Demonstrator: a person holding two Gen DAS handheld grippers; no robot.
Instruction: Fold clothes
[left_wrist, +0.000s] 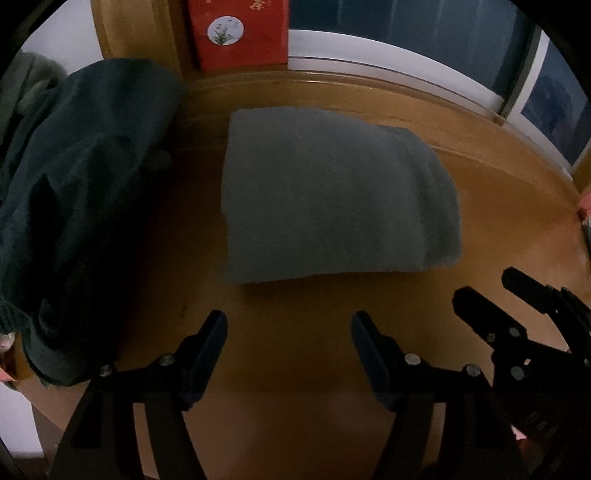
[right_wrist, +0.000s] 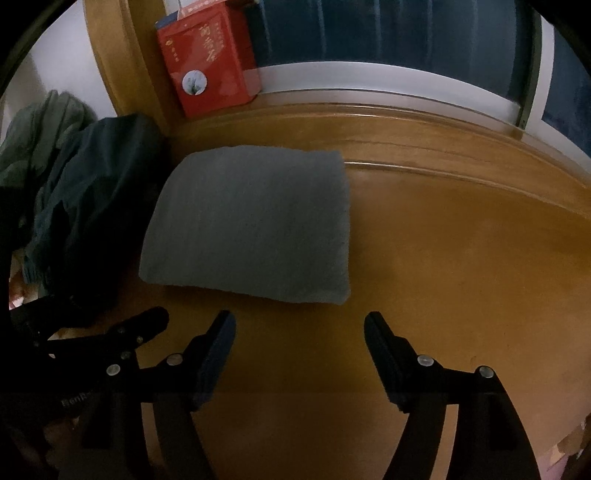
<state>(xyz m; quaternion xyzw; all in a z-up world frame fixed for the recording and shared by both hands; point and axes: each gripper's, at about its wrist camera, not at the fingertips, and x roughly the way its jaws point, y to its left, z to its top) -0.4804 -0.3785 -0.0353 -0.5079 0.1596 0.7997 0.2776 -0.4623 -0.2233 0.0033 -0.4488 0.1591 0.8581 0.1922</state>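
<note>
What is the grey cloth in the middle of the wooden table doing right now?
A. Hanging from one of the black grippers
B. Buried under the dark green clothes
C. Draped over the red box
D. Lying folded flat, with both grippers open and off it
D: the grey cloth lies folded flat on the table, apart from both the left gripper and the right gripper, whose jaws are spread wide and empty.

a red box (right_wrist: 210, 70) stands upright at the far edge of the wooden table (right_wrist: 443, 258), leaning against the wooden upright (right_wrist: 122, 70) beside it. a round white emblem with a plant drawing shows on the box's front. right of the box runs a white window sill (right_wrist: 388, 79), with what may be dark blue curtains (right_wrist: 369, 33) above it.
</note>
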